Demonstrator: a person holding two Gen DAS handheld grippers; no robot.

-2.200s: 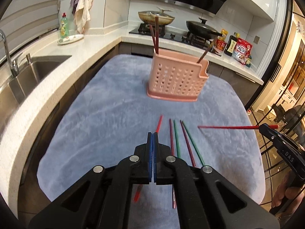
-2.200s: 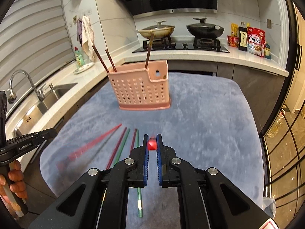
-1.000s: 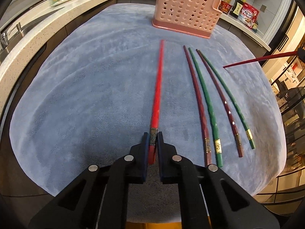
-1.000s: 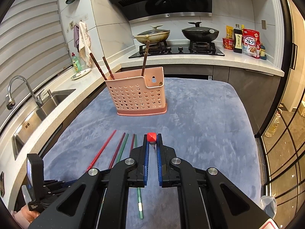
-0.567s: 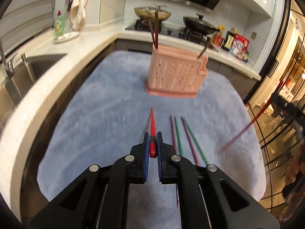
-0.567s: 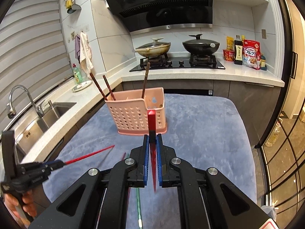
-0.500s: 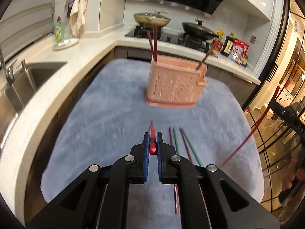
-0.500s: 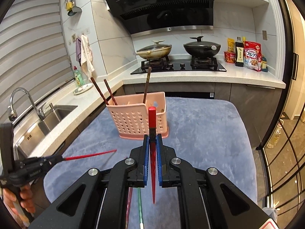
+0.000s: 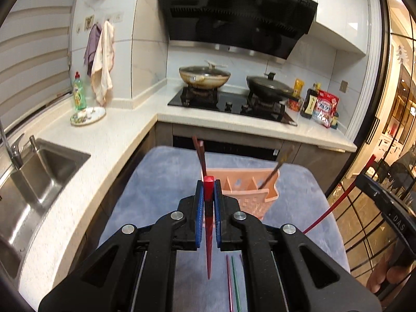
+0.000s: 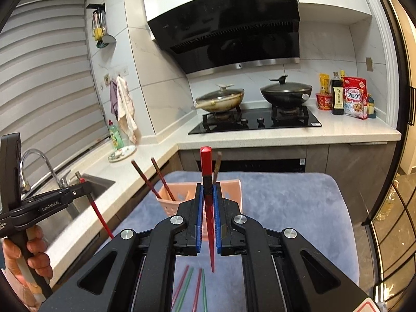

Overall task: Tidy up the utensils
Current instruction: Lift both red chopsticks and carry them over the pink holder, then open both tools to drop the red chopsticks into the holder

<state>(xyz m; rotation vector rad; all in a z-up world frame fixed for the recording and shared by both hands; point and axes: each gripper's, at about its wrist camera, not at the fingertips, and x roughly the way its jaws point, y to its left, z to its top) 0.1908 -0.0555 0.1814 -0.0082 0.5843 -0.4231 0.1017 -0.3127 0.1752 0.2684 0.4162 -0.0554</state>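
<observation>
Two red chopsticks are being carried in the air, one in each of your claws. In the left wrist view, your left claw (image 9: pixel 207 202) is pinching a red chopstick (image 9: pixel 208 231) between its blue pads (image 9: pixel 199 215); the stick is standing nearly upright, its square butt just above the fingertips and its thin tip hanging down below them, over the blue mat (image 9: pixel 156 189). Beyond the fingertips the pink utensil basket (image 9: pixel 249 195) is sitting toward the far edge of the mat, with dark brown chopsticks (image 9: pixel 200 156) leaning in its left compartment and another one in its right. At the near edge of the mat, loose chopsticks (image 9: pixel 232 283) in maroon and green are lying side by side. At the right edge of the frame your right claw (image 9: pixel 364 179) is showing with its own red stick slanting down.

In the right wrist view, your right claw (image 10: pixel 208 202) is clamping the second red chopstick (image 10: pixel 208 208), also close to vertical, butt well above the fingertips and point below. The basket (image 10: pixel 234 189) is sitting directly behind it. The loose sticks (image 10: pixel 192 288) are lying on the mat (image 10: pixel 286 200) beneath the claw. Your left claw (image 10: pixel 82 182) is holding its stick at the frame's left, above the counter edge beside the sink (image 10: pixel 101 182).
</observation>
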